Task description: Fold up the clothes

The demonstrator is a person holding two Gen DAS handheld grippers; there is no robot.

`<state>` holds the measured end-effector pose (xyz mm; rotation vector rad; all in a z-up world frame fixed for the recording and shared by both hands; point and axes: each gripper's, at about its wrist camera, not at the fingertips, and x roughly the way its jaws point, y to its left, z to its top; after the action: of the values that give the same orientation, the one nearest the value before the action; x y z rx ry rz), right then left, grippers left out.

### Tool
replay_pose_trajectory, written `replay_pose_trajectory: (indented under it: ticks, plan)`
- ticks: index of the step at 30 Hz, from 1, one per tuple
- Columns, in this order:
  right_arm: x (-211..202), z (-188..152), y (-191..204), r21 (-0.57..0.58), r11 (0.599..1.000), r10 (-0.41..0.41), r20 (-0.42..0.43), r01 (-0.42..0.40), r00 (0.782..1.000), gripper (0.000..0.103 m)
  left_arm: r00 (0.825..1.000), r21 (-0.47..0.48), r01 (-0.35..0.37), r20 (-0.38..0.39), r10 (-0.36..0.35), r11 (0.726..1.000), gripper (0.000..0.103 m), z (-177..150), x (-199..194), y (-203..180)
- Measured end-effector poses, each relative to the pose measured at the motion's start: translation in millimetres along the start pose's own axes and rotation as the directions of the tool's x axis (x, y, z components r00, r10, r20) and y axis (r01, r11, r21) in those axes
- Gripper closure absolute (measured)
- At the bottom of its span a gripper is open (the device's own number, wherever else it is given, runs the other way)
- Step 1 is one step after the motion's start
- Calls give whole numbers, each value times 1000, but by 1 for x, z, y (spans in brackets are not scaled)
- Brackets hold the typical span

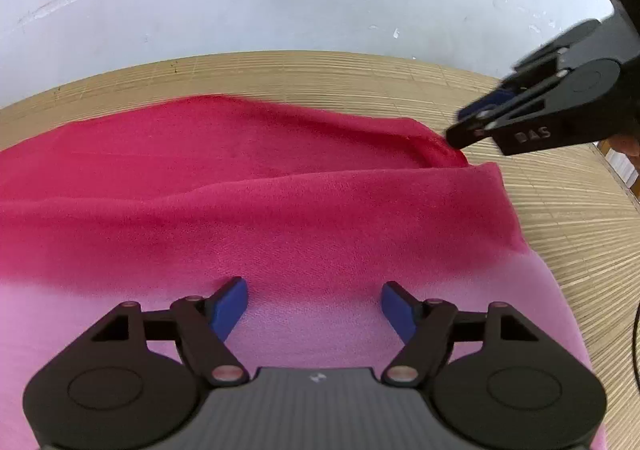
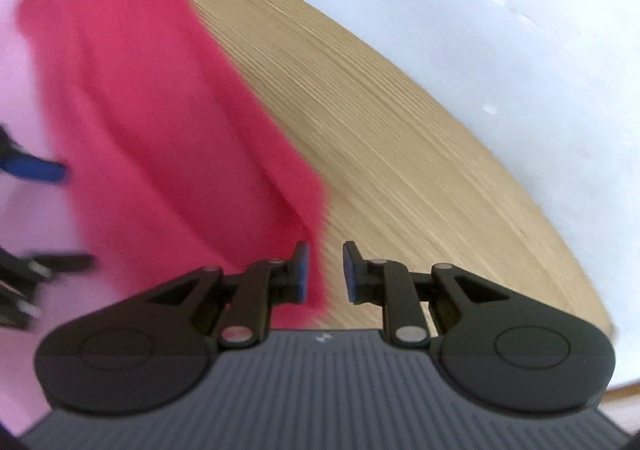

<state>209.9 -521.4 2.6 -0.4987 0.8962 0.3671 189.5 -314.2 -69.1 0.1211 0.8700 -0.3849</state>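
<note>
Garment: red-to-pink soft fabric cloth (image 1: 280, 217) folded on woven bamboo mat (image 1: 560, 217), long axis left-right | left gripper (image 1: 314, 308) wide apart, empty, above cloth's pink part, nearer | right gripper (image 2: 325, 272) narrowly parted, empty, at cloth's right edge | writing: "DAS", partly legible.

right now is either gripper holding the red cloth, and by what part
Nothing is held. The left gripper stands open above the red-and-pink fabric garment; the right gripper is open beside its edge, fingers apart with no cloth pinched.
</note>
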Motion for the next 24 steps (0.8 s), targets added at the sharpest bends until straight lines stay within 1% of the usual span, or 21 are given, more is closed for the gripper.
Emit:
replay_pose_trajectory:
  ticks: [1,2,4,6,8,10,11,12,14,16,18,19,21,23,24]
  plan:
    - [0,3,6,-22,999,24,11,-23,1000,82,1000,-4,2,-1,-2,1000,28,1,-1,0]
    - [5,5,13,-48,998,40,-8,-40,999,82,1000,-11,4,-1,-4,1000,29,1,-2,1]
    - [16,7,26,-100,992,66,-62,-72,996,82,1000,-59,17,1,-16,998,32,4,-8,9]
    - [12,1,36,-132,982,124,-98,-136,987,82,999,-119,37,17,-36,992,33,9,-14,22]
    - [7,-7,45,-159,966,184,-133,-205,974,83,998,-153,42,54,-34,987,33,13,-22,36]
    - [-4,-17,54,-212,952,192,-146,-221,970,82,996,-174,46,85,-31,984,32,17,-28,45]
    - [-8,-21,58,-239,945,191,-155,-224,969,82,996,-177,49,87,-34,983,32,17,-26,47]
    - [-10,-26,62,-270,937,183,-161,-222,970,83,996,-180,53,87,-37,982,32,18,-24,48]
    - [-13,-30,66,-310,928,167,-149,-206,975,83,997,-178,60,62,-50,982,33,16,-14,45]
    - [-12,-27,65,-284,938,159,-155,-198,975,82,998,-160,59,24,-55,985,33,12,-2,38]
    - [-8,-19,61,-231,956,147,-151,-180,978,82,999,-100,29,37,-25,995,32,7,-2,30]
    - [-5,-13,60,-207,964,137,-143,-165,980,82,999,-73,19,31,-16,997,31,7,-2,28]
    - [-5,-4,54,-144,978,136,-107,-151,985,82,1000,-41,3,28,-1,999,30,4,-1,24]
    - [-8,2,43,-61,986,149,-64,-153,987,82,1000,-36,3,29,-2,999,29,2,-2,24]
    - [-10,5,39,-30,990,135,-44,-137,990,82,1000,-37,5,31,-4,999,29,1,-2,24]
